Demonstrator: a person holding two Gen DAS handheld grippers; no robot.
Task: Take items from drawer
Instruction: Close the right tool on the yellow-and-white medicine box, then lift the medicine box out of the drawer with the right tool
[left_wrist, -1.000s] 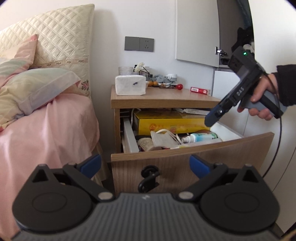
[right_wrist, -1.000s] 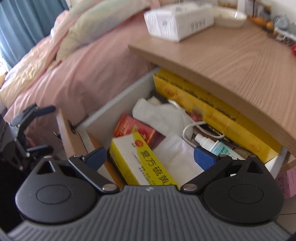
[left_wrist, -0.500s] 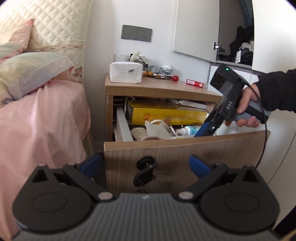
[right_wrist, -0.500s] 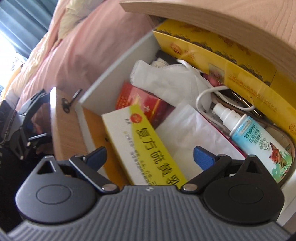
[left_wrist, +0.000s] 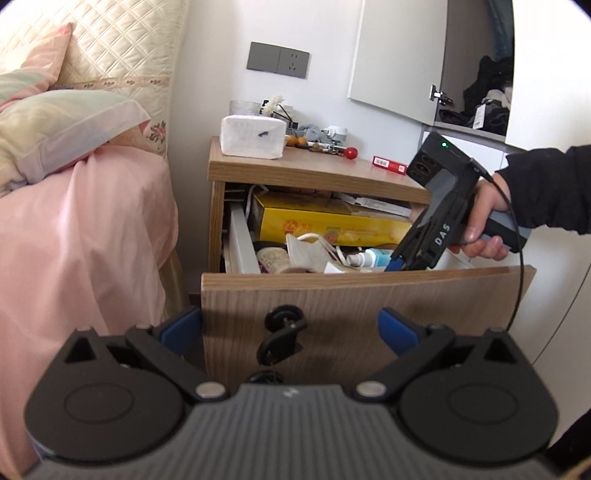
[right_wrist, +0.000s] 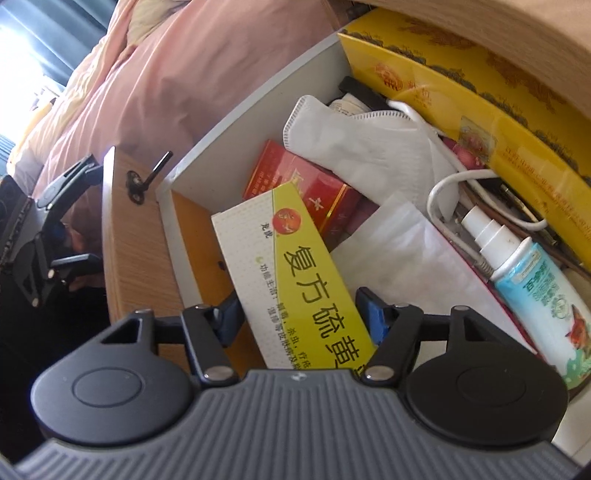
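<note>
The wooden bedside drawer (left_wrist: 369, 295) stands pulled out and full of items. In the right wrist view a yellow and white medicine box (right_wrist: 295, 266) leans against the drawer's front, and my right gripper (right_wrist: 301, 317) is shut on its near end, one blue finger on each side. Behind it lie a red box (right_wrist: 295, 181), a white face mask (right_wrist: 351, 147), a white packet (right_wrist: 406, 251), a blue spray bottle (right_wrist: 535, 280) and a long yellow box (right_wrist: 480, 92). My left gripper (left_wrist: 290, 328) hangs open in front of the drawer, holding nothing.
A key (left_wrist: 282, 332) sticks out of the drawer's lock. On the nightstand top (left_wrist: 314, 173) sit a tissue box (left_wrist: 253, 136), a red pack (left_wrist: 388, 164) and small clutter. A pink bed (left_wrist: 74, 240) lies left; an open wardrobe (left_wrist: 480, 92) is at right.
My right gripper has gone down into the drawer and its fingers have come together on the yellow and white box. The left gripper has stayed open in front of the drawer.
</note>
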